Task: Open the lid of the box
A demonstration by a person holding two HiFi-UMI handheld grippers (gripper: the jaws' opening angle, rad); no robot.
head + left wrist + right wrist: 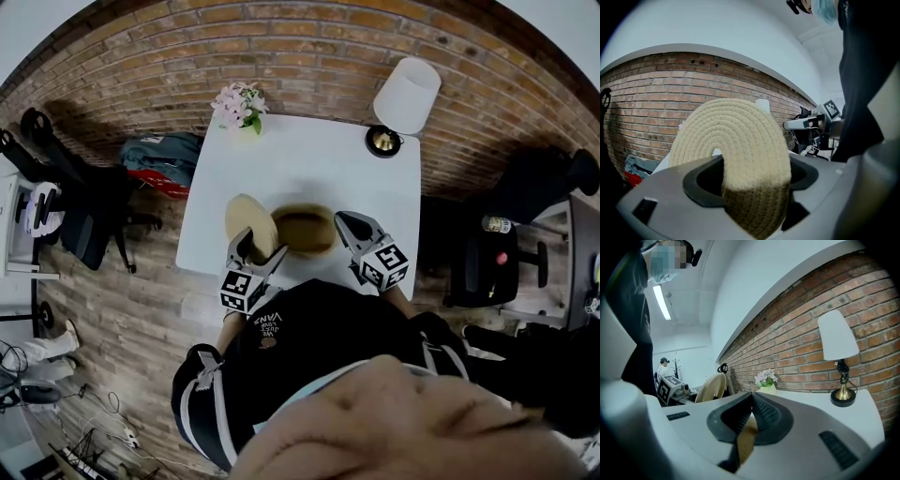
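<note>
A round woven lid point(248, 223) stands on edge over the white table point(309, 159), off the box. My left gripper point(258, 247) is shut on it; in the left gripper view the lid point(736, 150) fills the space between the jaws of the left gripper point(752, 174). The woven box point(303, 230) sits uncovered just right of the lid, its brown inside showing. My right gripper point(345, 223) is at the box's right rim. In the right gripper view the right gripper point(751, 401) has its jaw tips together, with tan weave between the jaws lower down. The lid point(712, 387) shows at left there.
A lamp point(403, 103) with a white shade stands at the table's far right corner, and pink flowers point(240, 105) at the far left corner. A brick wall runs behind. A black office chair point(94, 216) and a bag point(164, 159) are left of the table; another chair point(506, 262) is to the right.
</note>
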